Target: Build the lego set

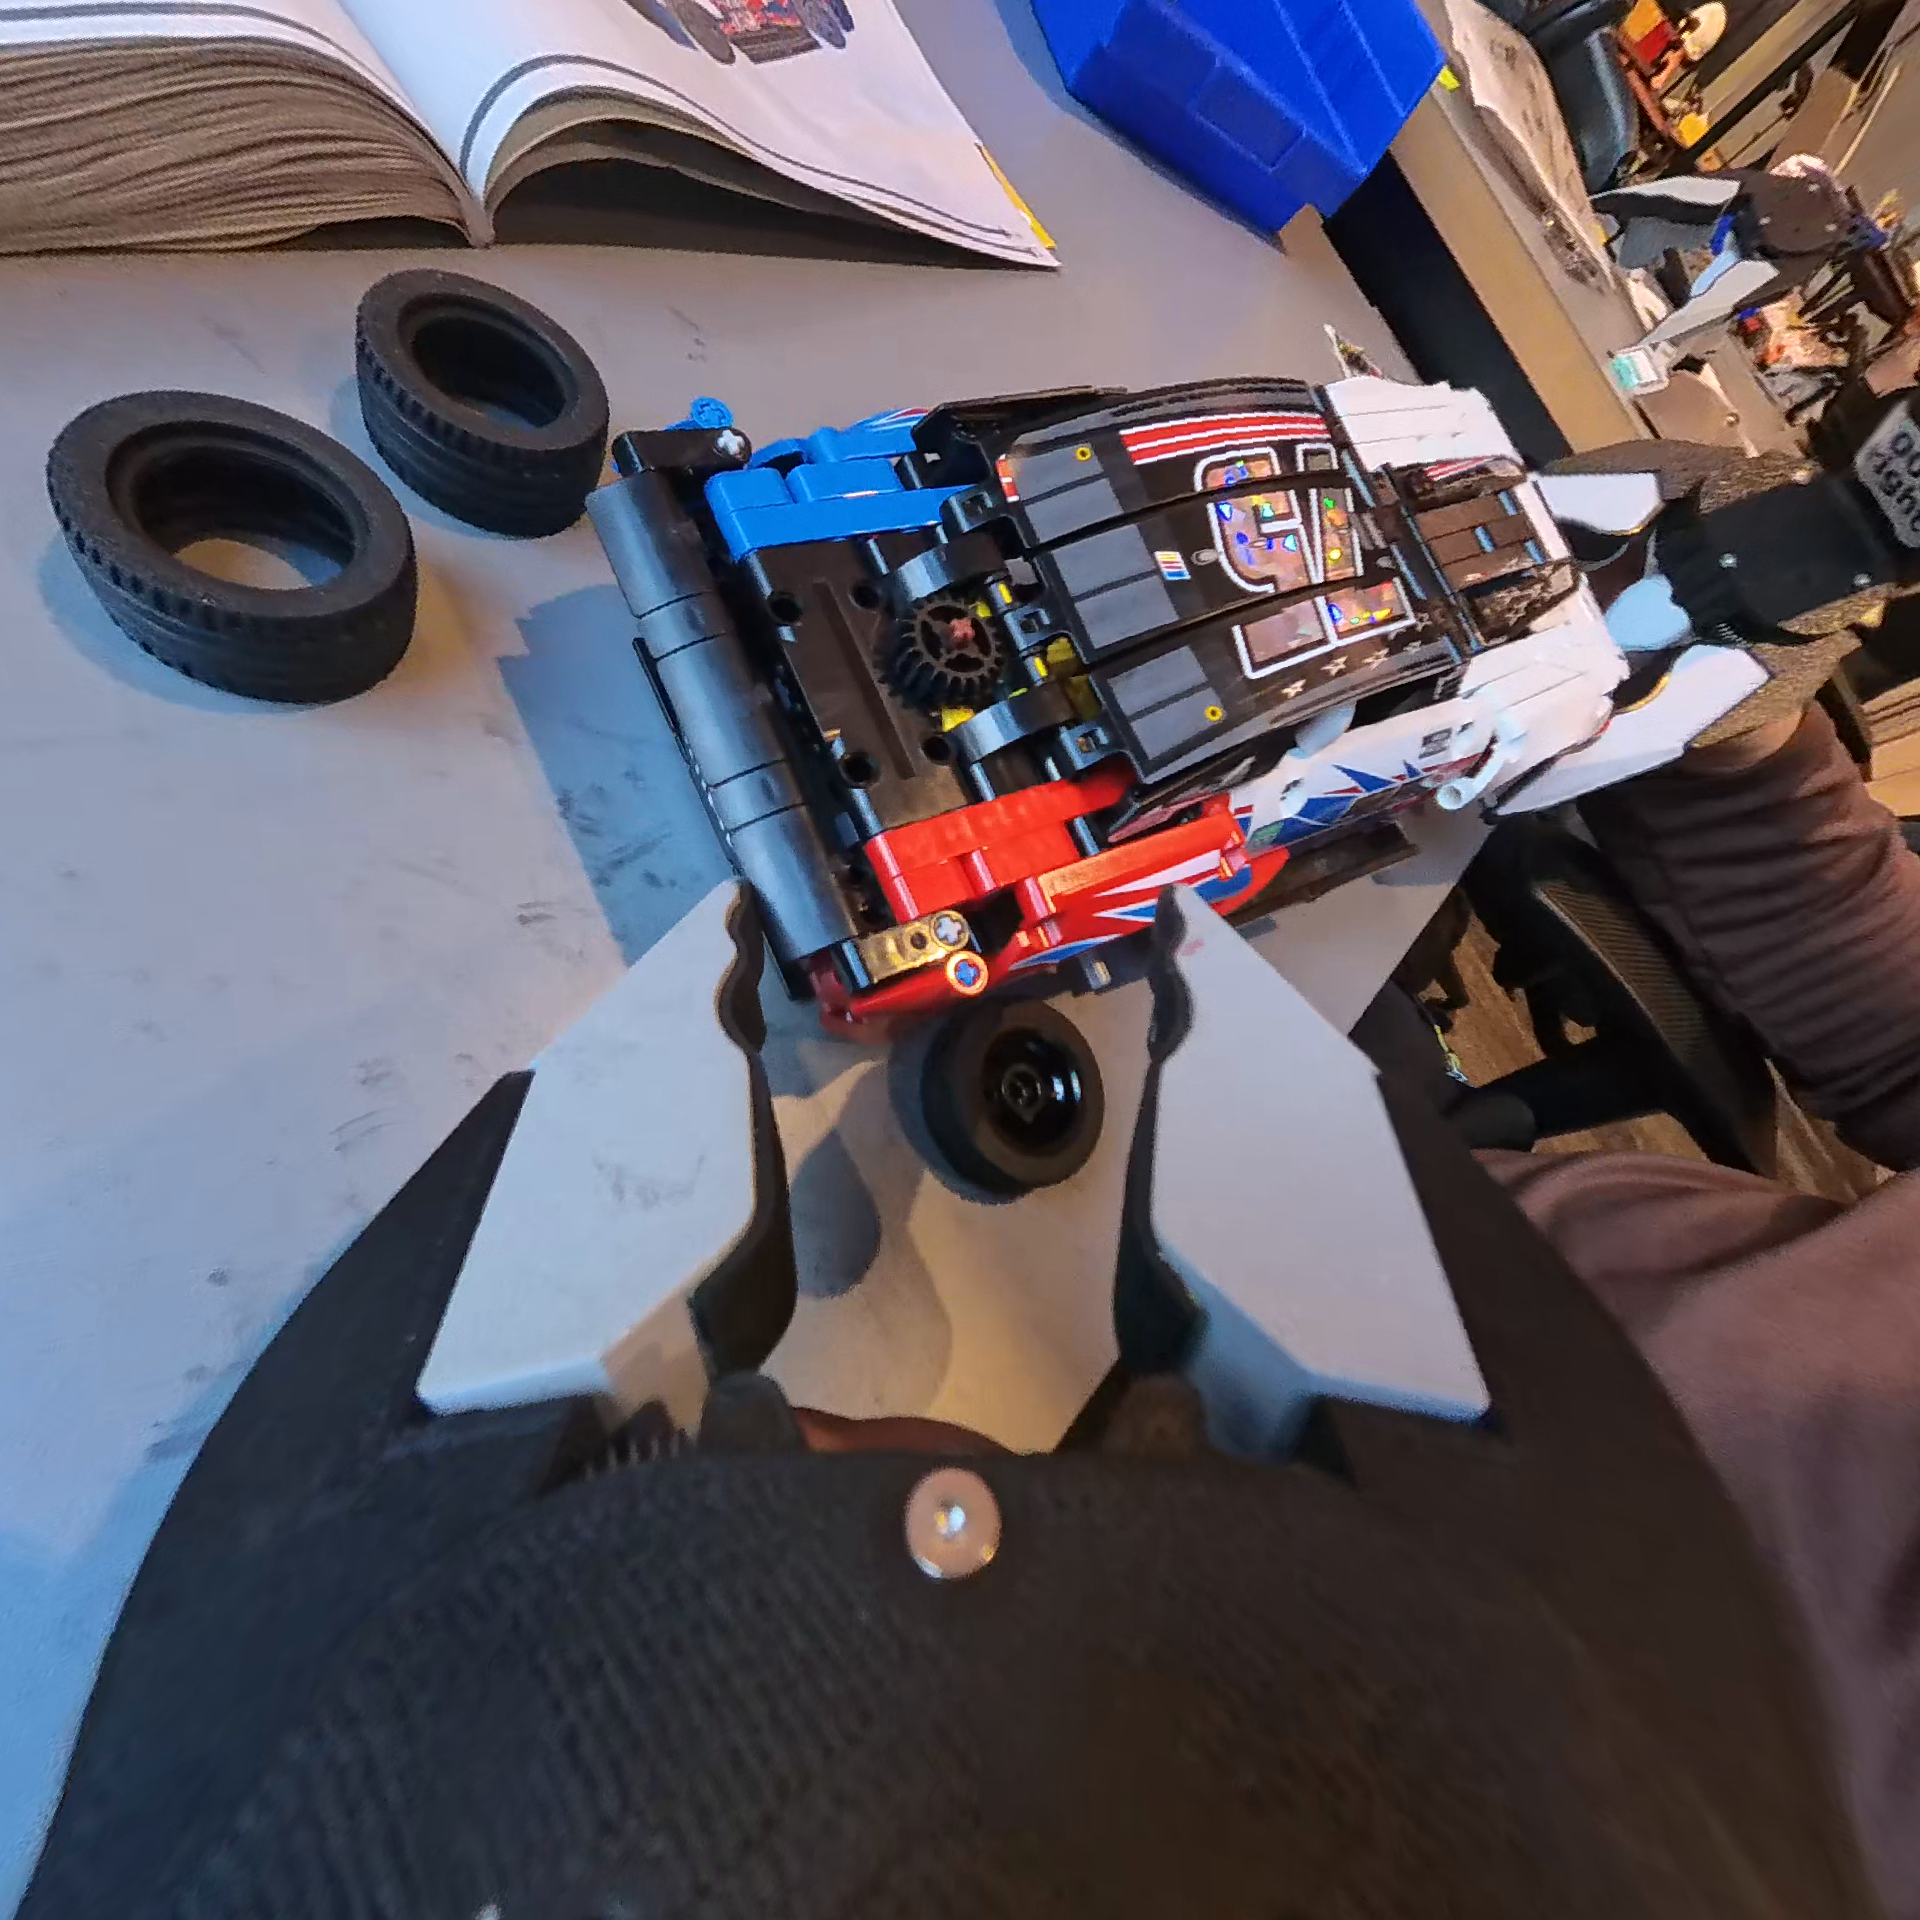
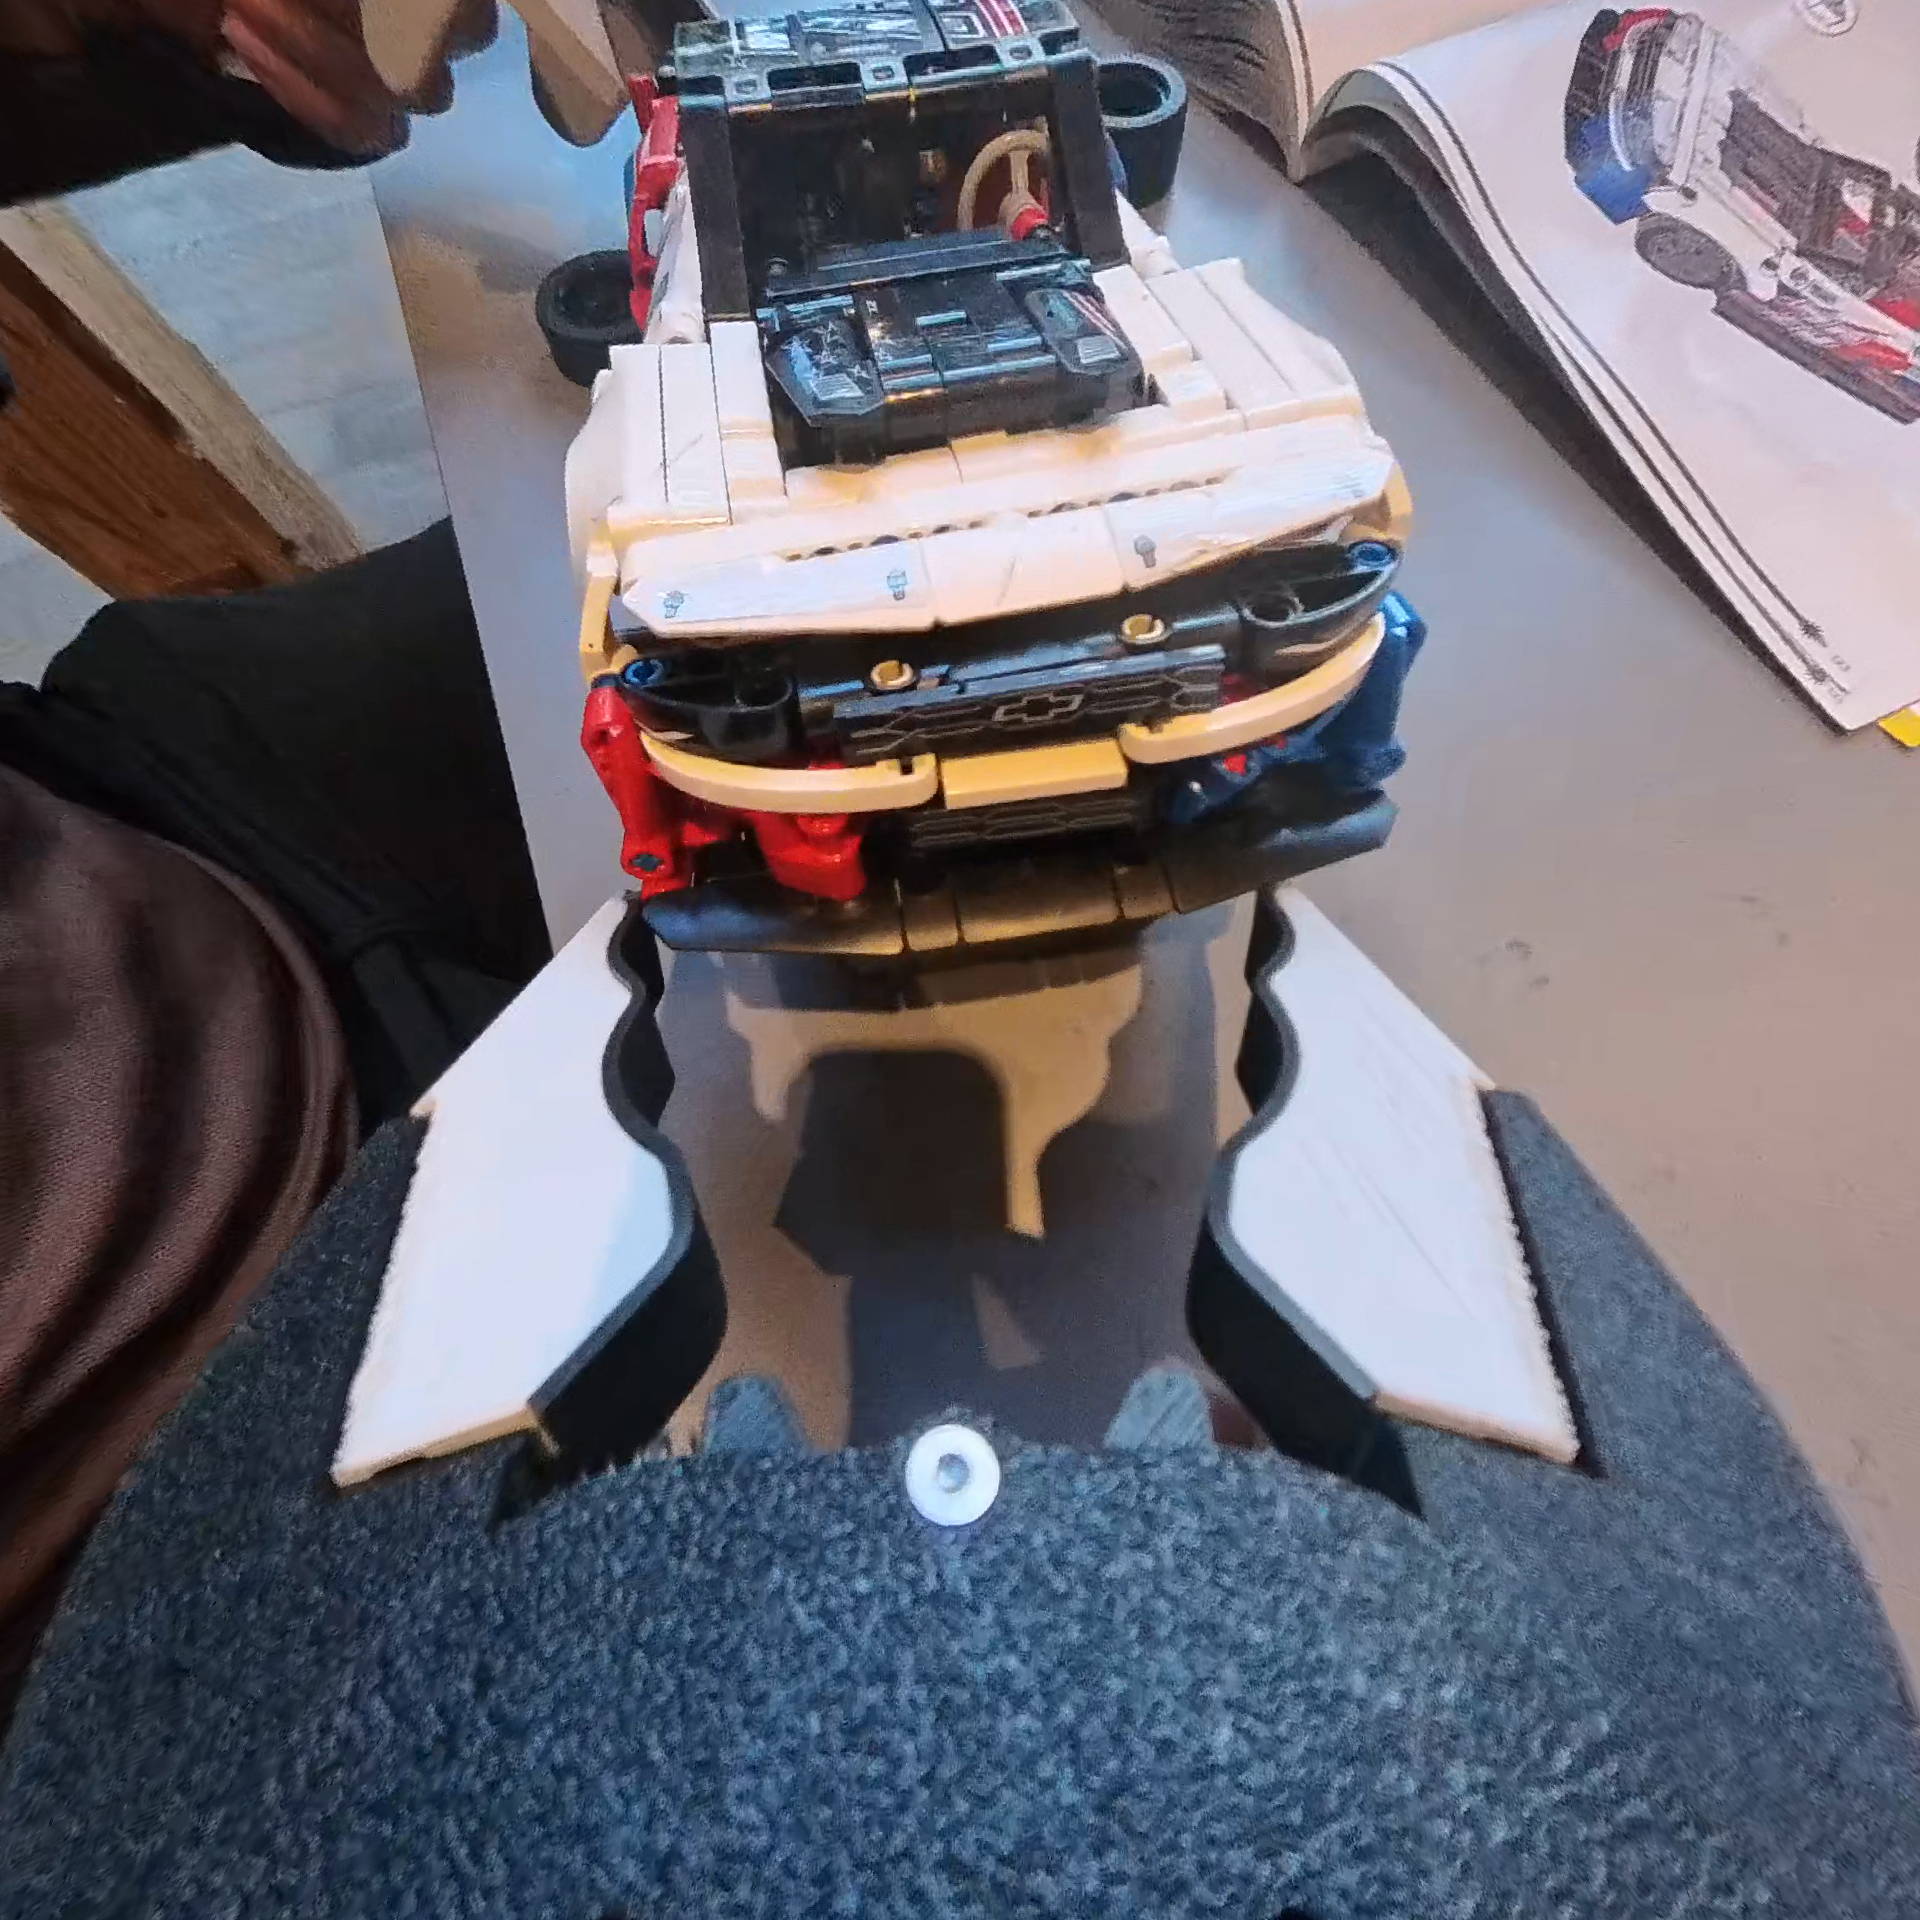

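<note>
The lego car [image 1: 1143,623] lies on the grey table [image 1: 260,1039], with its black roof, red and blue rear and white nose. My left gripper [image 1: 956,935] is open, its fingertips just behind the car's red rear corner. A small black wheel hub [image 1: 1013,1107] lies on the table between its fingers. Two loose black tyres [image 1: 229,540] [image 1: 478,395] lie to the left. My right gripper [image 2: 951,925] is open, its tips at the lower front edge of the car [image 2: 987,675]; I cannot tell whether they touch. It also shows in the left wrist view [image 1: 1621,623] at the nose.
An open instruction book [image 1: 520,114] lies at the back, also seen in the right wrist view [image 2: 1662,312]. A blue bin [image 1: 1247,94] stands behind the car. The table edge [image 1: 1455,862] runs close beside the car. A person's dark sleeve [image 1: 1766,883] is nearby.
</note>
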Motion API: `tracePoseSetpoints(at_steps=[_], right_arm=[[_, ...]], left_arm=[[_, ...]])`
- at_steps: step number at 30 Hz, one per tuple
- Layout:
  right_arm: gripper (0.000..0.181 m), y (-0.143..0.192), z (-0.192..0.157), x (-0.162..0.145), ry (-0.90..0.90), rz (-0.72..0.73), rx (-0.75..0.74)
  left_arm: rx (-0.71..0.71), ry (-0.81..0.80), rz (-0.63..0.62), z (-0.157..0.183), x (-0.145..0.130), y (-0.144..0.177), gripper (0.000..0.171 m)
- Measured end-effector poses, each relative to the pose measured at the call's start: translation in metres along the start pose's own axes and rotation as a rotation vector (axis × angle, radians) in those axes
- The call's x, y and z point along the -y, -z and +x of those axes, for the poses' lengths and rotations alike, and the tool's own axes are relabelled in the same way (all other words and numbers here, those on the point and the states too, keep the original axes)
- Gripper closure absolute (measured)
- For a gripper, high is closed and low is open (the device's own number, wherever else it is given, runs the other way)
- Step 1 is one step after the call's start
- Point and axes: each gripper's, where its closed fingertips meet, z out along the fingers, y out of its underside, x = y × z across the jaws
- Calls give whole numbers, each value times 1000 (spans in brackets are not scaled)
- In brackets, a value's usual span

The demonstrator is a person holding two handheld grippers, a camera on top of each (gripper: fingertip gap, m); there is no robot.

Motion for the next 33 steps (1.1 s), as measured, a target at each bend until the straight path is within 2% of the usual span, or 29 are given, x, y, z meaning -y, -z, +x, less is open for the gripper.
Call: tracePoseSetpoints(at_steps=[5,12,14,17,21,24,26,33], right_arm=[[73,2,0,-2,18,-7,-20],[84,-6,7,-7,57,-31,-28],[70,-10,11,-16,80,-64,-54],[66,-18,23,-24,151,-112,-112],[77,-26,25,-16,178,-111,-101],[73,-31,25,-15,190,-114,-87],[71,-32,27,-13,183,-112,-78],[84,-35,40,-9,226,-91,-39]], left_arm=[[-14,0,10,3,-1,0,100],[-20,-17,2,5,-5,2,101],[-17,-19,12,2,-4,5,106],[-7,-10,44,-7,3,9,102],[-28,14,67,-17,16,7,100],[-81,10,24,-10,15,-4,106],[-61,-14,0,-9,11,-10,104],[-63,-4,11,-10,12,-13,105]])
